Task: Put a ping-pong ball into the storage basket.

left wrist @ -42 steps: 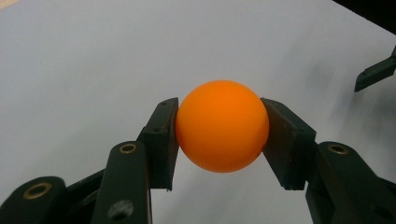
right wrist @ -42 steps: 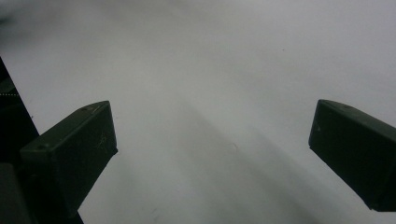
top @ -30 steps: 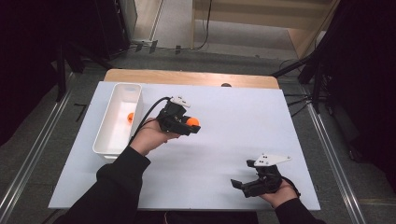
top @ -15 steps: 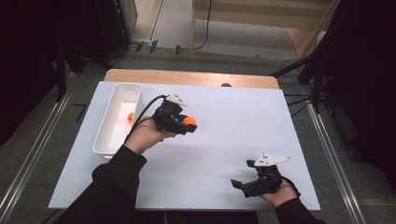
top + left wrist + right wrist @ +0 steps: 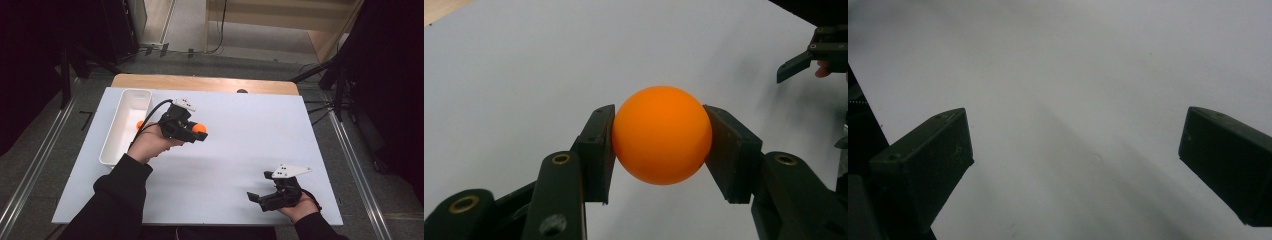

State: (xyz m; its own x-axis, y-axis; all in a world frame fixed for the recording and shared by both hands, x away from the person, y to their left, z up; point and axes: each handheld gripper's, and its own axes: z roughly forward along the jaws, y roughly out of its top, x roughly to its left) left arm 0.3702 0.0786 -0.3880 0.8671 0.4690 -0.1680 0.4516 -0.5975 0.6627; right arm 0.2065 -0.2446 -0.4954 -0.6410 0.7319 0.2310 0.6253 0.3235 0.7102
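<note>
Left tongs (image 5: 659, 137) clamped on the orange ball (image 5: 662, 134) — it's pinched between both pads, held above the white desk (image 5: 240, 150), just beside the white tray (image 5: 125, 120); right tongs (image 5: 256, 198) low near the front edge — wide apart, nothing between them.

White counter (image 5: 240, 165) with a wooden edge strip (image 5: 200, 82) along its far side, long white tray (image 5: 125, 107) near the left edge, second orange ball (image 5: 140, 125) in the tray, grey floor (image 5: 55, 165) around, metal rail (image 5: 357, 175) at right, dark stands behind.
</note>
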